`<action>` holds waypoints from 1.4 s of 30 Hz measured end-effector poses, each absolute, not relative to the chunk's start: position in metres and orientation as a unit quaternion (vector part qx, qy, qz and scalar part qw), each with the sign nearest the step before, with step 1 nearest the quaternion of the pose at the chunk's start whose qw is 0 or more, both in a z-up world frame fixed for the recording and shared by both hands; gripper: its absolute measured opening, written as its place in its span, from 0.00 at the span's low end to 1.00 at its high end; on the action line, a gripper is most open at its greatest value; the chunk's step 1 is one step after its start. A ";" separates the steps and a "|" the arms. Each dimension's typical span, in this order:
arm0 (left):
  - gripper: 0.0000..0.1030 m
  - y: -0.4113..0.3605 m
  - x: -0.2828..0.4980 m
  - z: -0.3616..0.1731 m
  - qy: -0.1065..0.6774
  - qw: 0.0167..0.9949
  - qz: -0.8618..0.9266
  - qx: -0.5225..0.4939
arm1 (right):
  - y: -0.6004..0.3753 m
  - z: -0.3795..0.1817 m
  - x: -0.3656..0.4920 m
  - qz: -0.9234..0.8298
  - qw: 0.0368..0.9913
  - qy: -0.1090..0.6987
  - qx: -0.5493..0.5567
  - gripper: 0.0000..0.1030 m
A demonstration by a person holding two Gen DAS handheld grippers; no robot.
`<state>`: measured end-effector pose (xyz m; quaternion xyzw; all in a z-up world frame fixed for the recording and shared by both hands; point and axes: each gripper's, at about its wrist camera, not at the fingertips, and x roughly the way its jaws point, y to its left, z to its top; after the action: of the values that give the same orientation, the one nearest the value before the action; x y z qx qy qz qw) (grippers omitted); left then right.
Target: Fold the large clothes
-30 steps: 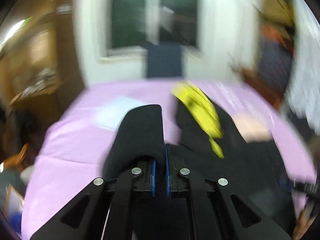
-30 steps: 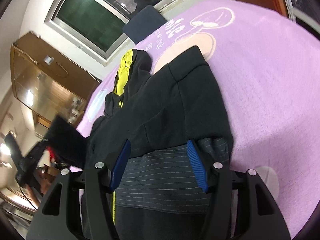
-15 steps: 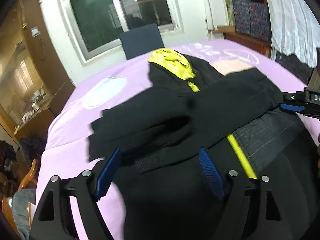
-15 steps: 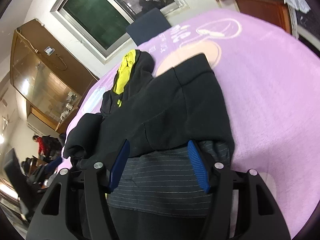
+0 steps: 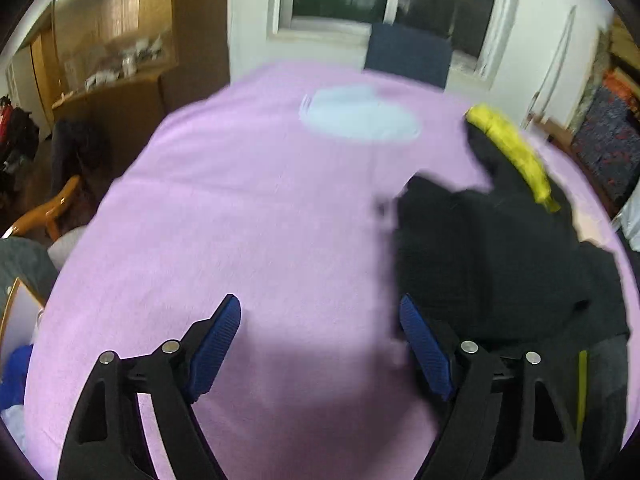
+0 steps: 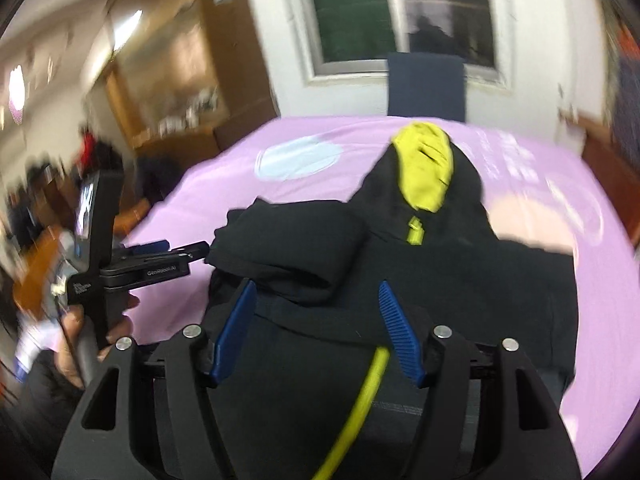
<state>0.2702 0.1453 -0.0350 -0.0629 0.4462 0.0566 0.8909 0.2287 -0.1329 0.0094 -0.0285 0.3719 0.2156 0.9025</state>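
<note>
My left gripper [image 5: 320, 344] has its blue-padded jaws spread wide with nothing between them, hovering over bare pink-purple fleece blanket [image 5: 240, 208]. The black hooded jacket with yellow lining [image 5: 492, 256] sits at 2 o'clock from it, just beside the right-hand finger. My right gripper [image 6: 316, 328] is also wide open, nothing pinched, held over the jacket [image 6: 400, 264]; a folded black sleeve [image 6: 288, 240] lies on the body at 11 o'clock, the yellow hood lining [image 6: 424, 164] at 12 to 1 o'clock, a yellow zipper strip [image 6: 360, 400] runs back under the jaws. The left gripper [image 6: 192, 250] shows at 9 o'clock, tips just beside the sleeve edge. A dark blue chair back [image 6: 426, 84] stands past the blanket at 12, below a white-framed window [image 6: 396, 12]. Both views are motion-blurred.
</note>
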 end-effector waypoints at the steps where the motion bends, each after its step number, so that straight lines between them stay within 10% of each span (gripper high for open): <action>1: 0.75 0.149 0.271 -0.036 0.446 0.890 0.063 -0.063 | -0.117 0.006 0.233 0.210 0.901 0.374 -0.062 0.61; 16: 0.75 0.182 0.274 -0.035 0.459 0.879 0.094 -0.087 | 0.015 -0.053 0.239 0.199 0.867 0.320 -0.326 0.70; 24: 0.75 0.178 0.275 -0.038 0.457 0.882 0.093 -0.073 | -0.047 -0.019 0.275 0.221 0.888 0.386 -0.121 0.10; 32: 0.75 0.153 0.271 -0.036 0.449 0.891 0.061 -0.045 | -0.266 -0.036 0.270 0.084 0.868 0.426 0.239 0.15; 35: 0.76 0.137 0.268 -0.036 0.439 0.897 0.055 -0.015 | -0.296 -0.049 0.261 0.097 0.849 0.429 0.295 0.56; 42: 0.76 0.118 0.263 -0.037 0.420 0.906 0.049 0.026 | -0.297 -0.061 0.273 0.102 0.838 0.431 0.320 0.59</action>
<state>0.2626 0.1181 -0.0367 0.0262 0.4201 0.0485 0.9058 0.2727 -0.2972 -0.0610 0.3199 0.4308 0.1023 0.8376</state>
